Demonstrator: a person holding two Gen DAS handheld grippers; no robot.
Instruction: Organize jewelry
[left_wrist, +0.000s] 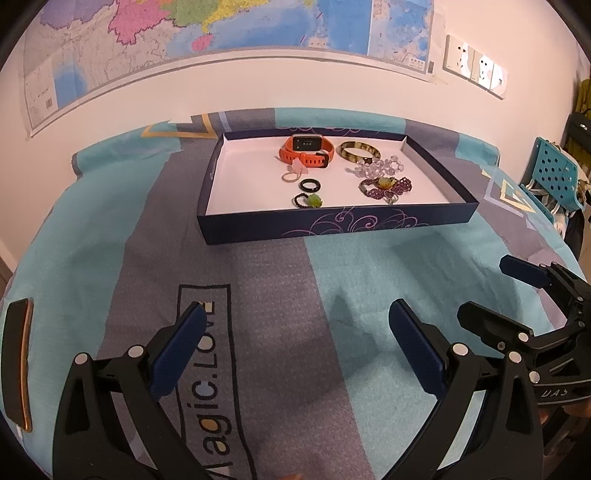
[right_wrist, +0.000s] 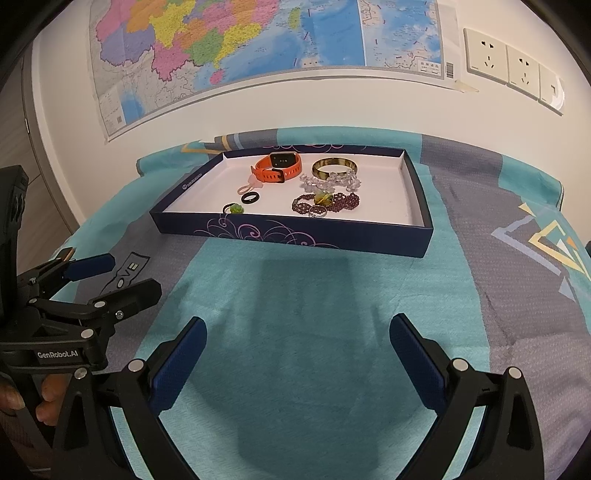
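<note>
A dark blue box lid (left_wrist: 258, 227) (right_wrist: 369, 243) with a white inside lies on the bedspread. In it are an orange watch (left_wrist: 308, 149) (right_wrist: 277, 166), a tortoiseshell bangle (left_wrist: 360, 151) (right_wrist: 334, 167), a clear bead bracelet (left_wrist: 380, 168) (right_wrist: 332, 181), a purple bead bracelet (left_wrist: 388, 184) (right_wrist: 328, 202), a black ring (left_wrist: 309, 185) (right_wrist: 250, 198), a pink ring (left_wrist: 295, 173) and a green-stone ring (left_wrist: 308, 200) (right_wrist: 233, 209). My left gripper (left_wrist: 297, 347) (right_wrist: 110, 275) is open and empty, well short of the box. My right gripper (right_wrist: 297, 354) (left_wrist: 491, 288) is open and empty too.
A phone (left_wrist: 16, 363) lies on the bedspread at the far left. A map (right_wrist: 258, 44) and wall sockets (right_wrist: 513, 68) are on the wall behind. A teal chair (left_wrist: 554, 173) stands at the right edge of the bed.
</note>
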